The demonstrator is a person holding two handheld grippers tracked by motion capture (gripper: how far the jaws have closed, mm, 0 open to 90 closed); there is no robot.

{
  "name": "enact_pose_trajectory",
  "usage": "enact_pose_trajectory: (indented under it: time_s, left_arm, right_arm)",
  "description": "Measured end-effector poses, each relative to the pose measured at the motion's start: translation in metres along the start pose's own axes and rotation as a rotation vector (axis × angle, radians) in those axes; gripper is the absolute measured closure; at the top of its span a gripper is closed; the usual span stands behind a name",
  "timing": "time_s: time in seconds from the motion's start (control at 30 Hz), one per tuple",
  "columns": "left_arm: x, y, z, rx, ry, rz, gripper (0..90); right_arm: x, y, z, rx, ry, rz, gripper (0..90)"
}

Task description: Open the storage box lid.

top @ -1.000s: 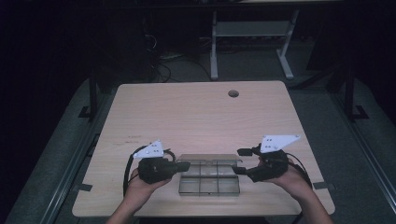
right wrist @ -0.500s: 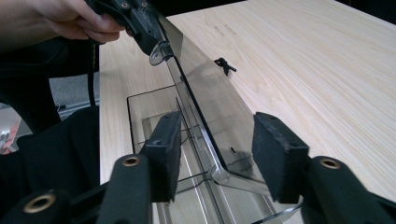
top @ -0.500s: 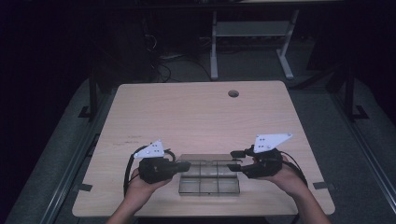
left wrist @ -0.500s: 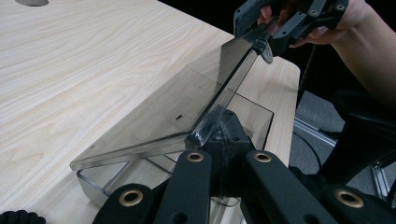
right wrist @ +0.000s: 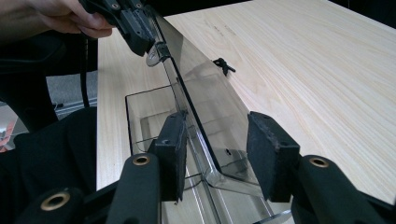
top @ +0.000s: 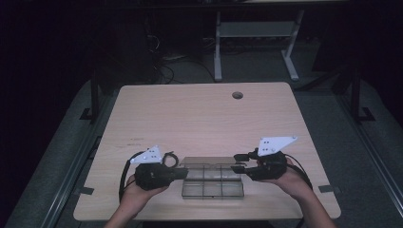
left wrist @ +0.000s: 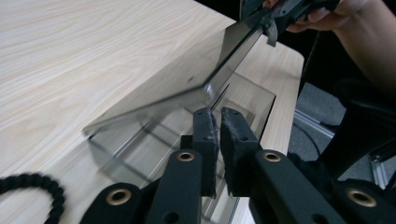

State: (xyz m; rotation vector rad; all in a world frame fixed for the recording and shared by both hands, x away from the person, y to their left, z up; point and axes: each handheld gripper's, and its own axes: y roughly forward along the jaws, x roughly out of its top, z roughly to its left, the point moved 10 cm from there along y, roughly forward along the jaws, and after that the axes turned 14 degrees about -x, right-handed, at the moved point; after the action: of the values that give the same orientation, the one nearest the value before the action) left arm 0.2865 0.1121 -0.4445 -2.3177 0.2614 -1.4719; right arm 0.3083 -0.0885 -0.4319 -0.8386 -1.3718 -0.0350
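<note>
I hold a gripper in each hand at the near edge of the wooden table [top: 199,118], one at either end of a clear plastic compartment box [top: 212,184] that sits between them. Its smoky hinged lid [left wrist: 187,79] stands raised at a slant over the open tray. My left gripper [top: 183,173] is at the box's left end — in the left gripper view its jaws stand nearly together with only a thin gap, and the lid's edge appears to run in between them, though I cannot tell whether the pads truly press on it; those jaws have just eased apart a little. My right gripper [top: 237,164] is at the right end — in the right gripper view the lid passes between its jaws, which stand apart and have just been closing; the left pad is just beside the lid and the right pad is clear of it. A black cord [left wrist: 32,186] lies on the table by my left gripper.
</note>
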Motion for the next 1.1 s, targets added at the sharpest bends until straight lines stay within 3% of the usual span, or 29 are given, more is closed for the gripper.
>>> enact_pose_trajectory:
  time_s: [0.23,0.37,0.6,0.83,0.9,1.1]
  left_arm:
    - [-0.005,-0.011,0.002,0.020,0.022,0.030,66.4]
    - [0.002,-0.015,0.004,0.018,0.033,0.017,58.2]
    - [0.018,-0.018,0.008,0.009,0.098,-0.001,48.4]
    - [0.029,-0.007,0.008,-0.017,0.152,0.009,47.1]
    - [0.032,-0.004,0.007,-0.025,0.165,0.010,50.2]
    - [0.032,0.002,0.009,-0.008,0.212,0.037,53.6]
  right_arm:
    - [0.000,0.000,0.000,0.004,0.006,0.000,57.3]
    - [0.000,0.000,0.000,0.004,0.008,0.001,57.2]
    - [0.001,0.001,-0.002,0.005,0.018,0.001,57.2]
    - [0.003,0.001,-0.003,0.006,0.023,0.003,57.2]
    - [0.003,0.001,-0.004,0.011,0.024,0.004,57.2]
    - [0.004,0.002,-0.005,0.014,0.031,0.001,57.2]
